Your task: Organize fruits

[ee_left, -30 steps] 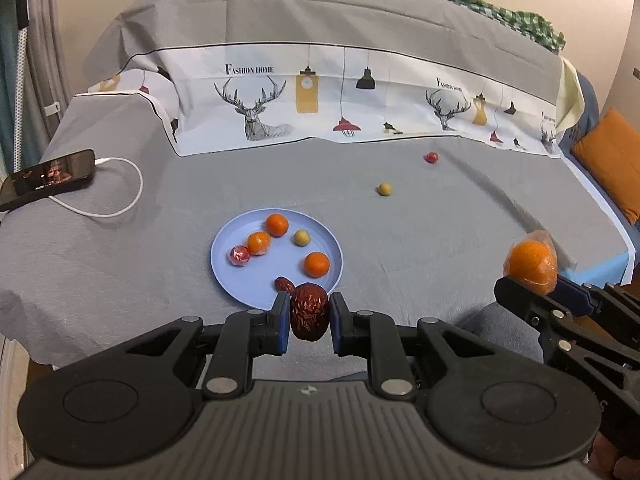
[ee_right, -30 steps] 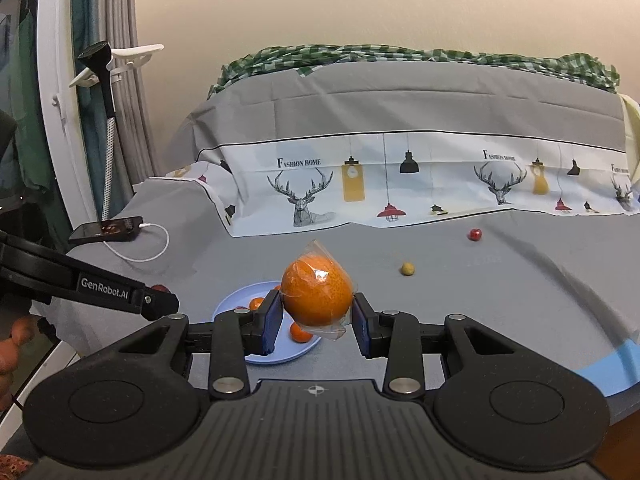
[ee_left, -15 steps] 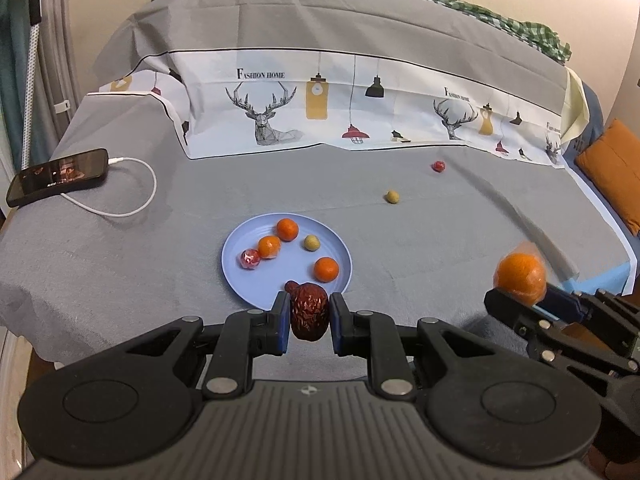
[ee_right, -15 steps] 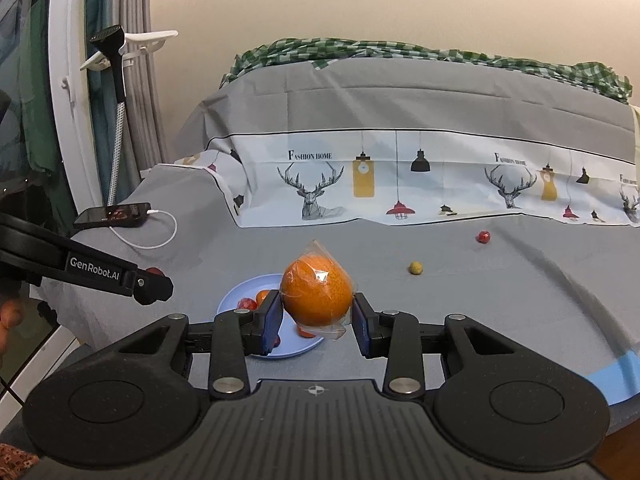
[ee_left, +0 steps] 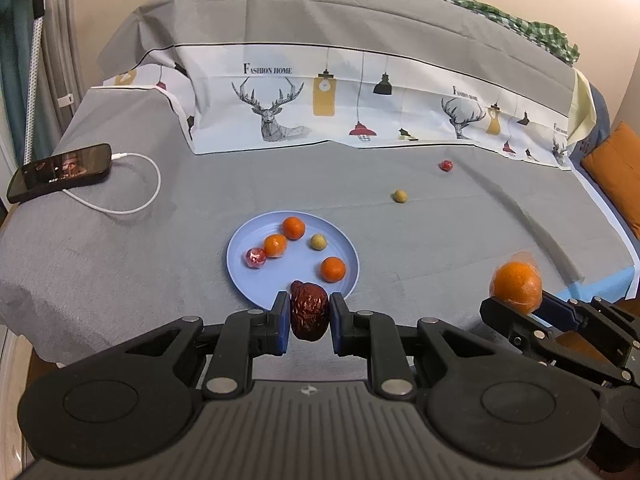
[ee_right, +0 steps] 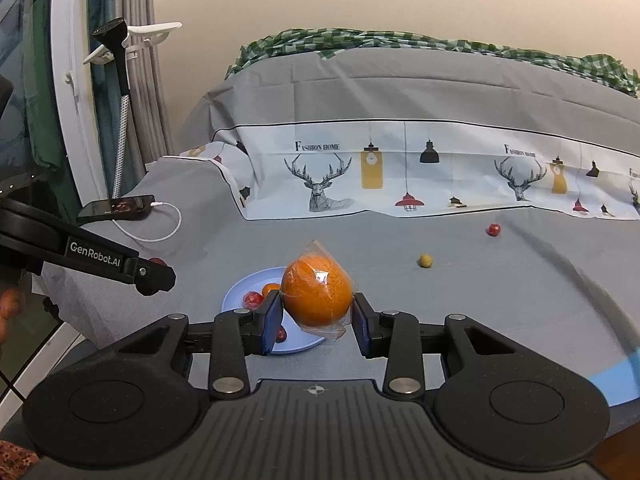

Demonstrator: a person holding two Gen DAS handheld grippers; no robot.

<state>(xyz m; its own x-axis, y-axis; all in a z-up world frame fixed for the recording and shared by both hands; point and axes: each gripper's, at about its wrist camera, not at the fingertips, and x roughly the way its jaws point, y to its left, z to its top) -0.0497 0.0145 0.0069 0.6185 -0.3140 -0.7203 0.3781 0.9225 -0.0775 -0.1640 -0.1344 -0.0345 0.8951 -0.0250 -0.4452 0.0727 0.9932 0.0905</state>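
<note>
My left gripper (ee_left: pixel 309 325) is shut on a wrinkled dark red date (ee_left: pixel 309 314), held just in front of the near rim of the blue plate (ee_left: pixel 240 252). On the plate lie three small oranges, a yellow-green fruit (ee_left: pixel 319 241), a red wrapped fruit (ee_left: pixel 256 258) and another date partly hidden behind the held one. My right gripper (ee_right: pixel 316 322) is shut on a plastic-wrapped orange (ee_right: pixel 316 296), above the plate (ee_right: pixel 240 296) and to its right; the same orange (ee_left: pixel 516 284) shows at right in the left wrist view. A loose yellow fruit (ee_left: pixel 400 196) and a red fruit (ee_left: pixel 446 165) lie farther back.
A phone (ee_left: pixel 60 172) on a white charging cable (ee_left: pixel 132 204) lies at the far left of the grey cloth. A printed deer-pattern cloth (ee_left: pixel 320 100) rises behind. An orange cushion (ee_left: pixel 616 172) sits at the right edge. A hand (ee_right: pixel 10 308) shows at far left in the right wrist view.
Both views have pulled back and tilted slightly, so the plate and loose fruits sit a little farther away. Both grips are unchanged.
</note>
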